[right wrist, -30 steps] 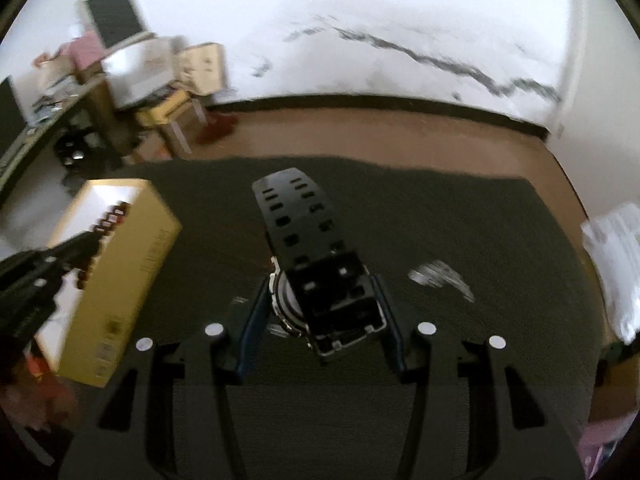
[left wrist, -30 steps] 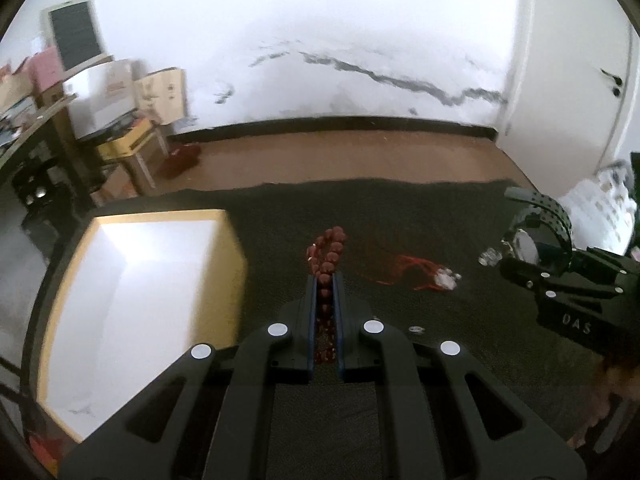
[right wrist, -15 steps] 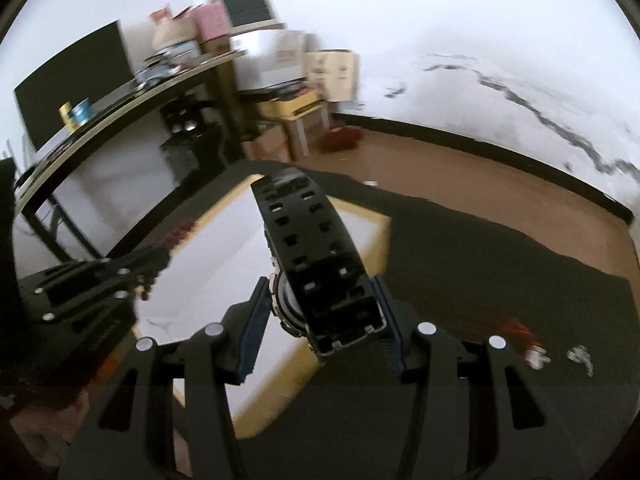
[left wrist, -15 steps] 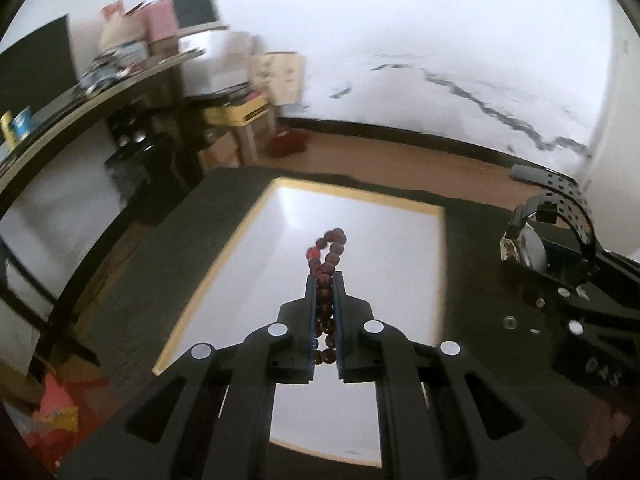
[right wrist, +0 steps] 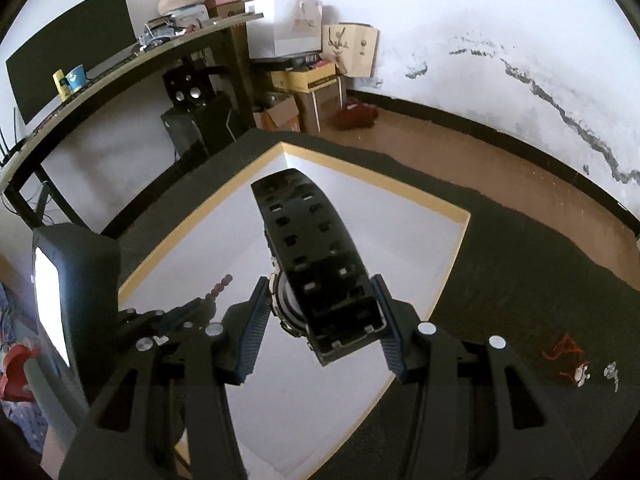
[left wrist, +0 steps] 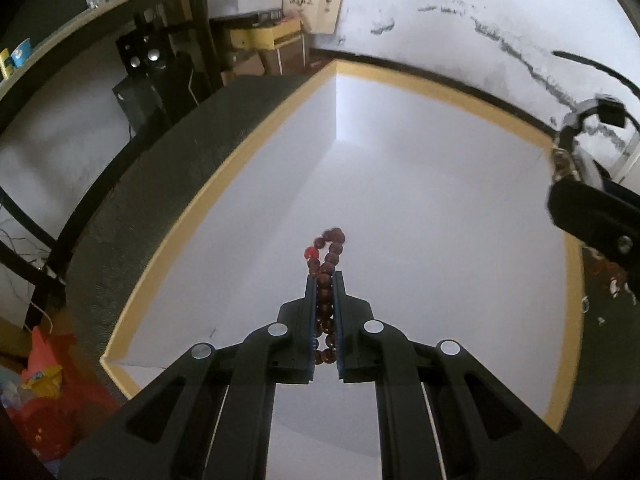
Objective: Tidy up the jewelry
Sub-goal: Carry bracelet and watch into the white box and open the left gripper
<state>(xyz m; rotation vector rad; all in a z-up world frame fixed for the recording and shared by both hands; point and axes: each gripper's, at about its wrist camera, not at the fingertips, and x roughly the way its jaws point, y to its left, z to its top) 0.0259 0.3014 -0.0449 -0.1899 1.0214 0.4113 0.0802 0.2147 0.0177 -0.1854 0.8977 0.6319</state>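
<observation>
Both grippers are hovering over the open yellow-rimmed box [left wrist: 440, 92], the left gripper [left wrist: 325, 280] pinching a red bead bracelet [left wrist: 326, 256] and the right gripper [right wrist: 320, 304] clamping a black wristwatch [right wrist: 316, 264], so releasing them inside looks next.

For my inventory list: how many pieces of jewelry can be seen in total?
3: dark red bead bracelet in the left gripper; black plastic wristwatch in the right gripper; red-corded trinket on the dark mat. More may be hidden.
</observation>
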